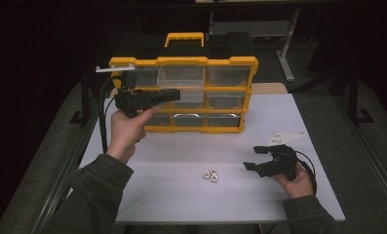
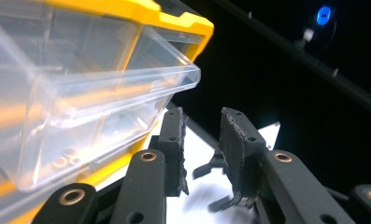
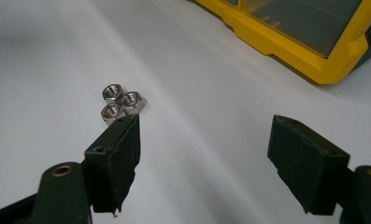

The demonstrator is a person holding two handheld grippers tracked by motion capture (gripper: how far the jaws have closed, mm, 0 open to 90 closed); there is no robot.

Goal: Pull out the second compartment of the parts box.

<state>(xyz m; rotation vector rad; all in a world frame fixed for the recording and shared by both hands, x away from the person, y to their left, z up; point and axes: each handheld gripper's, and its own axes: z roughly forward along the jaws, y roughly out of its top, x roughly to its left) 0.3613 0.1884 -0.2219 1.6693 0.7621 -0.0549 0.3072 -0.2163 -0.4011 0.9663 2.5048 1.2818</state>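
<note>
Clear plastic drawer (image 2: 87, 100) sits just left of the left gripper (image 2: 204, 154), jaws slightly apart, empty; it's light, slick, so grab its front lip. Right gripper (image 3: 204, 161) gapes wide, empty, hex nuts (image 3: 120, 105) just ahead of one jaw

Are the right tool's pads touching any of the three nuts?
Apart. The right gripper view shows the right tool open, bare table between its pads and the nuts.

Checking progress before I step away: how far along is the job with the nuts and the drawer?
Done: one clear drawer of the yellow organizer stands pulled out. In hand: the left gripper sits beside it, fingers apart, nothing between. Left: three nuts lie on the table; the right gripper is open near them.
</note>
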